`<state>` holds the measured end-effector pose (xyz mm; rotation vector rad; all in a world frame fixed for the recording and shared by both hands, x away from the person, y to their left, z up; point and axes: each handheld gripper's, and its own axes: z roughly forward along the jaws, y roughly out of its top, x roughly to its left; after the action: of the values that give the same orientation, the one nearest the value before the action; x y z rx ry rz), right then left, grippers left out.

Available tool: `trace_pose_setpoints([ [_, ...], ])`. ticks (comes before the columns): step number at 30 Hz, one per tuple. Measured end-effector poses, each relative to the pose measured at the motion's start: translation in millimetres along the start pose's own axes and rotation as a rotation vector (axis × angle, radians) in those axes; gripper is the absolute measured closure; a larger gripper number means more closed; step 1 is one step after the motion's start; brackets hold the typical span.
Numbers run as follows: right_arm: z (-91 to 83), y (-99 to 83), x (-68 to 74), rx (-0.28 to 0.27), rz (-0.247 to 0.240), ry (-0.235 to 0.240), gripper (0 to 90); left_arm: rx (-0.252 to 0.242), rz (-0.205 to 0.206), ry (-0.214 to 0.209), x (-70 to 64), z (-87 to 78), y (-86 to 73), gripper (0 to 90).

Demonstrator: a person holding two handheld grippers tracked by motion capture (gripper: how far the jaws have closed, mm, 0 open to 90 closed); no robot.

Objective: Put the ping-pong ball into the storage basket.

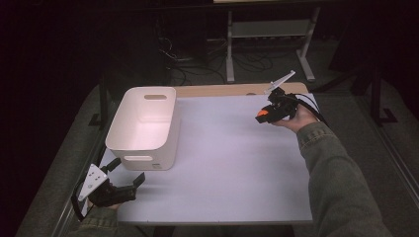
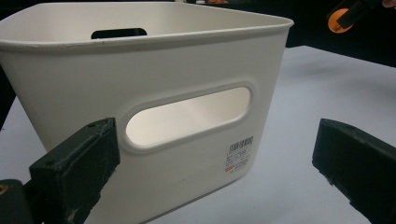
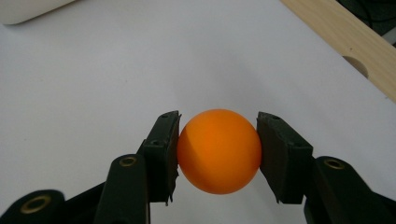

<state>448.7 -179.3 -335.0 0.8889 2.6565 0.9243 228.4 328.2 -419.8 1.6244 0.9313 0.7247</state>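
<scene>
While right tongs (image 3: 218,151) clamped the orange ball (image 3: 218,151), left tongs (image 2: 210,172) gaped before the white bin (image 2: 140,70), its label (image 2: 240,156) unreadable.

I see a white bin (image 1: 143,126) on the table's (image 1: 222,163) left side, a label (image 2: 239,156) by its handle slot; cables (image 1: 192,64) lie on the floor behind.

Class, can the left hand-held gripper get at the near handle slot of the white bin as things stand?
Probably yes. The left hand-held gripper is open and faces the white bin directly, with its handle slot just ahead and nothing between them.
</scene>
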Motion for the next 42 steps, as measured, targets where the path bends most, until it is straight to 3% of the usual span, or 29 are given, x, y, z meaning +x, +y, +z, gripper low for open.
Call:
trace_pose_setpoints([
  [12,-13.5,18.9,8.5,-0.027,-0.020,0.009,49.6,0.003,0.003,-0.002,-0.1,0.5,-0.1,0.2],
  [27,-15.1,45.1,24.7,-0.034,-0.082,0.034,49.7,0.001,0.002,-0.004,0.0,0.2,0.1,0.2],
  [42,-16.7,62.7,37.3,-0.060,-0.111,0.058,49.7,0.000,0.002,-0.010,-0.2,0.2,0.1,0.2],
])
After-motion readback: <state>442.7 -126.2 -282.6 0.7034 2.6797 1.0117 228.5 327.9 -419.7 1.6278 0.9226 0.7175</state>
